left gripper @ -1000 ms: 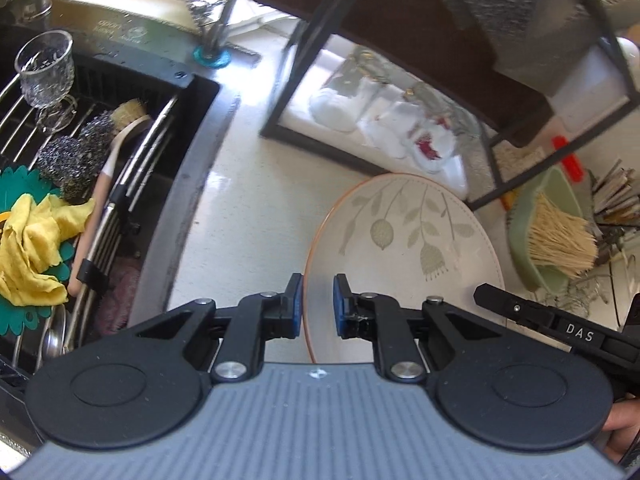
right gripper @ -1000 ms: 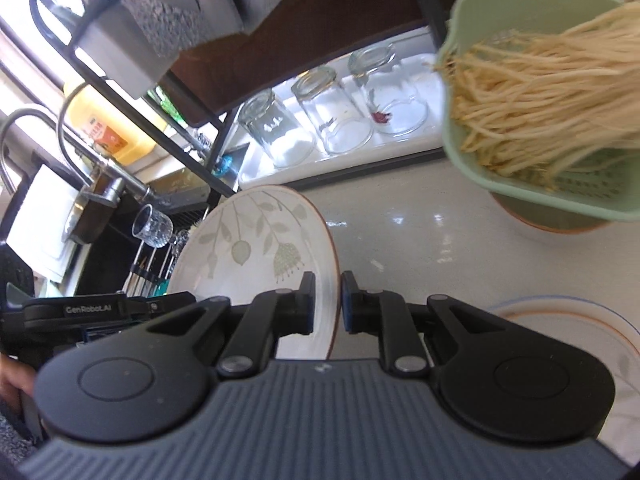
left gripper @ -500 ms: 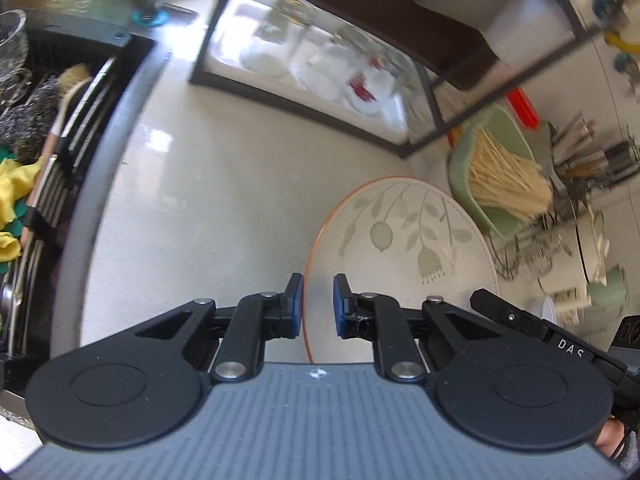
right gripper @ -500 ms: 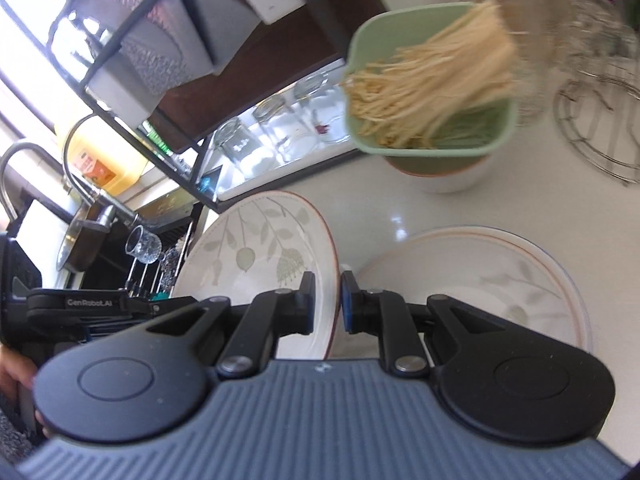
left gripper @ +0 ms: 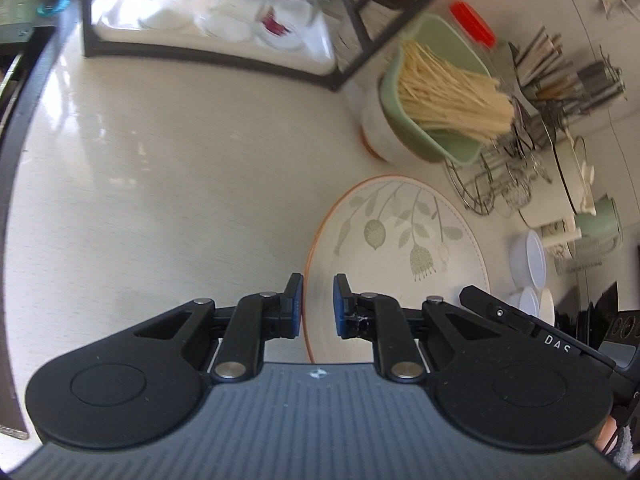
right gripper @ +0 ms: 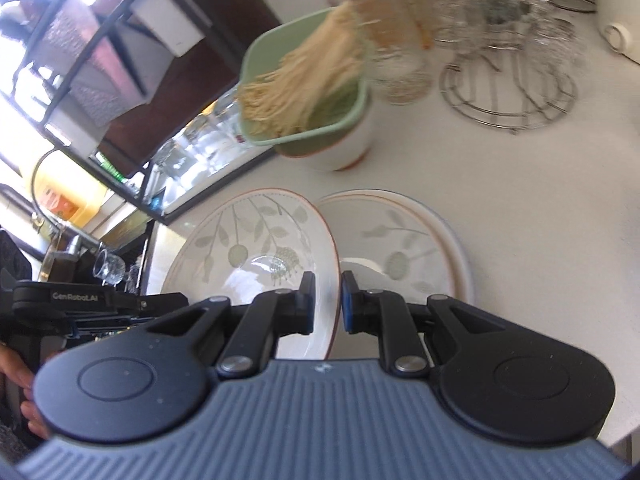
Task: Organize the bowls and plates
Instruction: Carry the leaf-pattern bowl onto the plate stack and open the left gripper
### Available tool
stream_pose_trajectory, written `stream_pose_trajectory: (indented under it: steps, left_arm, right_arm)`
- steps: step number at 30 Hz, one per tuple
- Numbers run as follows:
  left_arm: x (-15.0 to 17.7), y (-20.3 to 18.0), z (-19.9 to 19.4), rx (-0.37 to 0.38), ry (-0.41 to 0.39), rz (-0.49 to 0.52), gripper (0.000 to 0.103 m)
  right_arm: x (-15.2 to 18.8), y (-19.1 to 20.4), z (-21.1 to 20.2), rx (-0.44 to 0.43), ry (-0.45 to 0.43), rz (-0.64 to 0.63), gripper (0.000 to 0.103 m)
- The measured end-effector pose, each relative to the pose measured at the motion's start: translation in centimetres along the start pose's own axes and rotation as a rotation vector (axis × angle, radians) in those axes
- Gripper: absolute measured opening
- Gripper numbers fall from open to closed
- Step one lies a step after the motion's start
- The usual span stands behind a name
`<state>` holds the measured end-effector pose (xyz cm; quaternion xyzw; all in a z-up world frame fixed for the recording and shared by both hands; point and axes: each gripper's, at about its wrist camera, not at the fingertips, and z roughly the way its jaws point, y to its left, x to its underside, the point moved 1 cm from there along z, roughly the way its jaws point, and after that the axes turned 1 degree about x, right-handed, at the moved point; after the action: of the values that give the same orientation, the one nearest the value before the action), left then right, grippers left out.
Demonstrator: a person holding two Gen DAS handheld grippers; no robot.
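Observation:
A white plate with a grey leaf pattern and an orange rim (left gripper: 400, 240) is held above the counter by both grippers. My left gripper (left gripper: 316, 306) is shut on its left rim. My right gripper (right gripper: 326, 306) is shut on its right rim; the plate also shows in the right wrist view (right gripper: 256, 248). A stack of similar plates (right gripper: 404, 240) lies on the counter just to the right of the held plate.
A green basket of chopsticks (left gripper: 436, 96) sits on a white bowl behind the plates. A black shelf frame with upturned glasses (left gripper: 240, 20) stands at the back left. A wire glass rack (right gripper: 508, 76), small white bowls (left gripper: 528, 260) and a mug stand to the right.
Both grippers have carried the plate to the right, away from the sink. The plate stack has come into view beside it.

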<state>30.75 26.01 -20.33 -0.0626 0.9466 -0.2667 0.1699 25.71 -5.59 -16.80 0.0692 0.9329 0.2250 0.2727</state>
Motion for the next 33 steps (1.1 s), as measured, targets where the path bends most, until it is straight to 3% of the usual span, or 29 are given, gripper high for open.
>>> stream_pose_trajectory:
  steps: [15,33]
  left_arm:
    - [0.5,-3.2,4.0,-0.022,0.058,0.059,0.017]
    - [0.7,-4.6,4.9,-0.095,0.036,0.083,0.018]
  right_arm:
    - [0.3,-4.3,-0.6,0.038,-0.019,0.034,0.016]
    - [-0.1,-4.6,0.3,0.038,-0.002,-0.009,0.016]
